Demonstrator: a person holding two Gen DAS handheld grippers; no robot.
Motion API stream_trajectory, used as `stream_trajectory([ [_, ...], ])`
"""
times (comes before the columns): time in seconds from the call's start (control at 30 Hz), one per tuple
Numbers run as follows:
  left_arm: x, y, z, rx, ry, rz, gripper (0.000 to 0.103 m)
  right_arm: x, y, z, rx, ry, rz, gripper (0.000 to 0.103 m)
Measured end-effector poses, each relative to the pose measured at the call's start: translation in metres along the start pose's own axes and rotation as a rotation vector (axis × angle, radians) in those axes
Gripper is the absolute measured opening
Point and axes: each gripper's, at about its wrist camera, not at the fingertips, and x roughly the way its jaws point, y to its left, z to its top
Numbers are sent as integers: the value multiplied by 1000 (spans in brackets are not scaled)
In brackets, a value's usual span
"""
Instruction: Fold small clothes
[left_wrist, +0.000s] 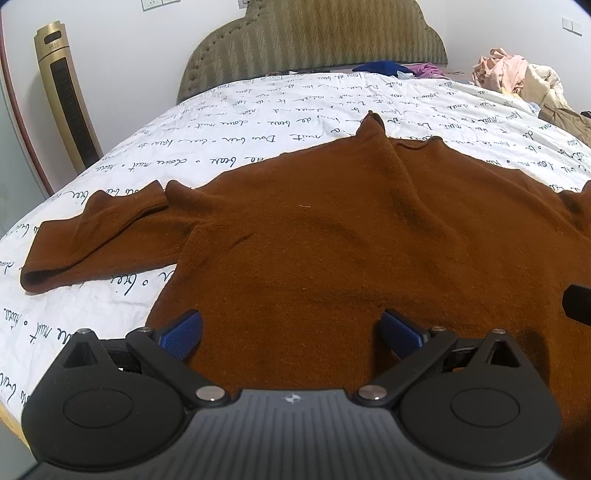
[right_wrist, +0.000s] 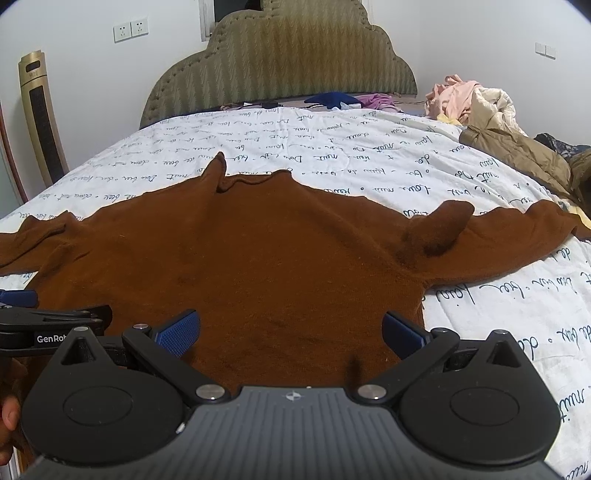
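We see a white bedsheet printed with dark script (left_wrist: 258, 122) covering the bed, and a rust-brown knit sweater (left_wrist: 332, 236) spread flat on it, sleeves out. Our left gripper (left_wrist: 291, 328) and right gripper (right_wrist: 291, 328) hover over its hem, jaws wide apart, holding nothing.

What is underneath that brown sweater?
The brown sweater lies spread on a white bedsheet printed with cursive writing. Whatever sits directly beneath the fabric is covered.

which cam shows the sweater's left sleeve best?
Left wrist: the left sleeve lies whole on the sheet, cuff included. Right wrist catches only its shoulder end, cut off at the frame's left edge.
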Motion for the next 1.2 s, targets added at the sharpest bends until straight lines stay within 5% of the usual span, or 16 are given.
stream_trajectory([
  [1.2,-5,-3,2,-1,-18,-42,103,-6,-1,-2,-19,-28,14,103],
])
